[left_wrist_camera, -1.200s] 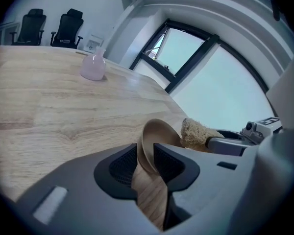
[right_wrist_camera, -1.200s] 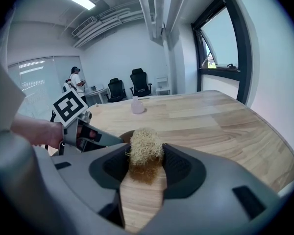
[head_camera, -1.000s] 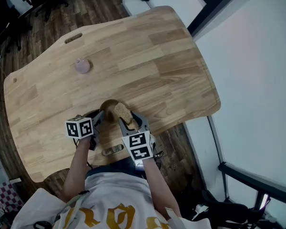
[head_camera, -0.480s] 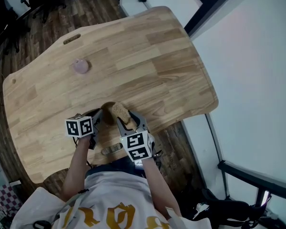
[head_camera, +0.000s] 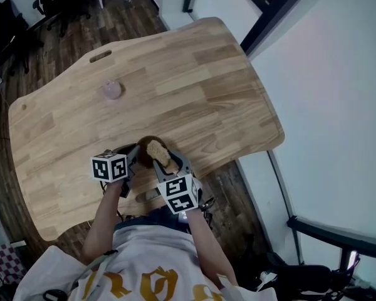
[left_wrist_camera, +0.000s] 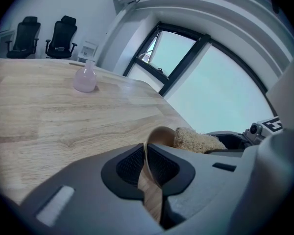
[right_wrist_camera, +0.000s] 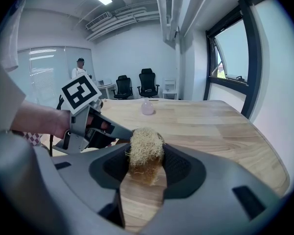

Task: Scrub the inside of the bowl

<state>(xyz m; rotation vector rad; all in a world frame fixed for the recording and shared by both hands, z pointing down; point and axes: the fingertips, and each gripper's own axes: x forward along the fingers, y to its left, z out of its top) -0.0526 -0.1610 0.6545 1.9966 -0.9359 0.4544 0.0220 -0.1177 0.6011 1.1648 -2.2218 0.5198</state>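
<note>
A small brown wooden bowl [head_camera: 144,150] hangs tilted just above the near edge of the table. My left gripper [head_camera: 136,155] is shut on its thin rim [left_wrist_camera: 148,151]; its jaws have just been closing onto that rim. My right gripper [head_camera: 165,160] is shut on a tan fibrous scrubber [right_wrist_camera: 146,151]. The scrubber [head_camera: 157,151] pokes into the bowl's open side, seen in the left gripper view as a rough pad [left_wrist_camera: 196,141] beside the bowl wall [left_wrist_camera: 161,135]. The bowl's inside is mostly hidden.
A light wooden table [head_camera: 182,74] spreads ahead, with a small pink vase [head_camera: 112,91] standing toward its far left. The table's right edge runs along a window wall. Black office chairs [right_wrist_camera: 148,82] and a person [right_wrist_camera: 80,70] are far behind.
Both grippers have risen slightly, carrying the bowl and the scrubber up with them. The scrubber stays at the bowl's mouth.
</note>
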